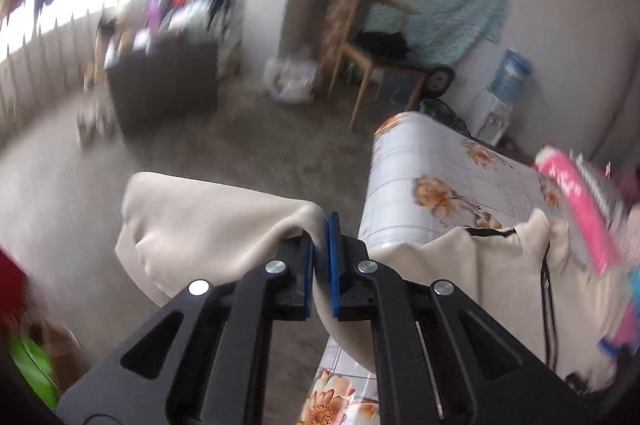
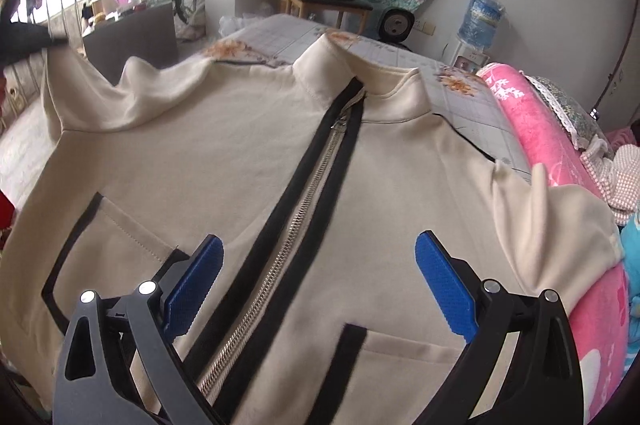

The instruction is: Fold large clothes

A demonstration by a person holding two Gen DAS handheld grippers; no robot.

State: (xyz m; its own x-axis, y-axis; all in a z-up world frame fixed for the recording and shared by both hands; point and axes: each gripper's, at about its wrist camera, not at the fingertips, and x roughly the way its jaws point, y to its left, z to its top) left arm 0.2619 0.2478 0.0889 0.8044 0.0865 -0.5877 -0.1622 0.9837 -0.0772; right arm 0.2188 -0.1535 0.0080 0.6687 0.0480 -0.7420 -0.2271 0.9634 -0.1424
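My left gripper (image 1: 320, 257) is clamped on a fold of the cream zip-front jacket with black trim (image 1: 208, 225): the two blue pads are pressed almost together with the pale cloth pinched between them, and the fabric billows out to the left of my fingers and drops away below them. To the right of those fingers the rest of the garment drapes over the edge of the white bed sheet printed with orange flowers (image 1: 440, 169), and beyond that, further right, lies a blurred bright pink blanket (image 1: 576, 201). Straight ahead of the left fingers, across the grey floor, stands a light wooden chair (image 1: 360, 53) against the wall.

My right gripper (image 2: 318, 285) is wide apart and grips nothing; its blue ridged pads (image 2: 444, 289) hang just above the jacket's front, one on each side of the silver metal zipper with black tape borders (image 2: 296, 225), which runs up between my fingers toward the collar. The jacket (image 2: 200, 161) lies front side up, spread across the bed ahead of and beneath these fingers, its stand-up collar at the far end and black-edged pockets near each fingertip. Its left shoulder is lifted into peaks. To the right of my right fingers the pink blanket (image 2: 540, 145) touches the sleeve, and a blue water bottle on a white dispenser (image 2: 480, 17) stands far ahead to the right.
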